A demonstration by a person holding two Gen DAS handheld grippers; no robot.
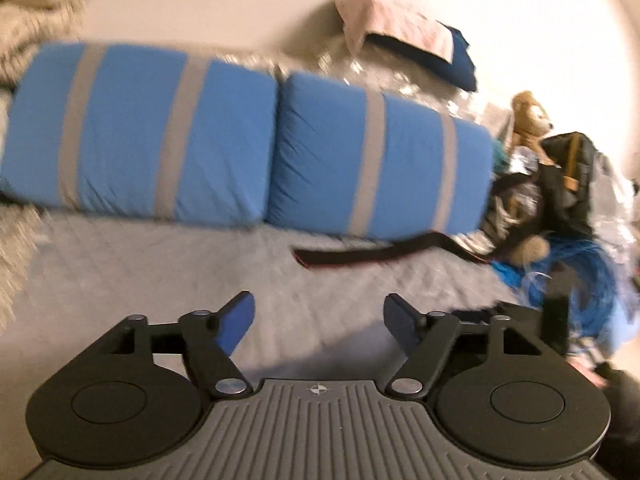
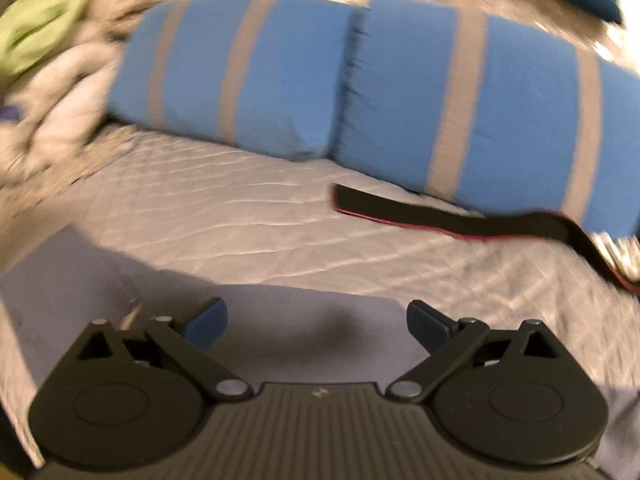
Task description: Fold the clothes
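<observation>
Blue pillows: two [image 1: 144,128] [image 1: 380,164] with grey stripes, side by side at the head of the bed.
Bedspread [image 1: 200,264]: grey, quilted.
Clothing: a pale lavender garment [image 2: 280,320] lies flat on the bedspread, under the right gripper.
Strap: a dark band [image 2: 440,216] edged in red, in front of the pillows.
Left gripper [image 1: 319,316]: fingers spread apart, nothing between them.
Right gripper [image 2: 316,320]: fingers spread wide, empty, above the garment.

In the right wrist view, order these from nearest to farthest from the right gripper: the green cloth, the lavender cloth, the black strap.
1. Lavender cloth, directly under the open right gripper.
2. Black strap, ahead to the right, near the blue pillows.
3. Green cloth, far upper left.
</observation>
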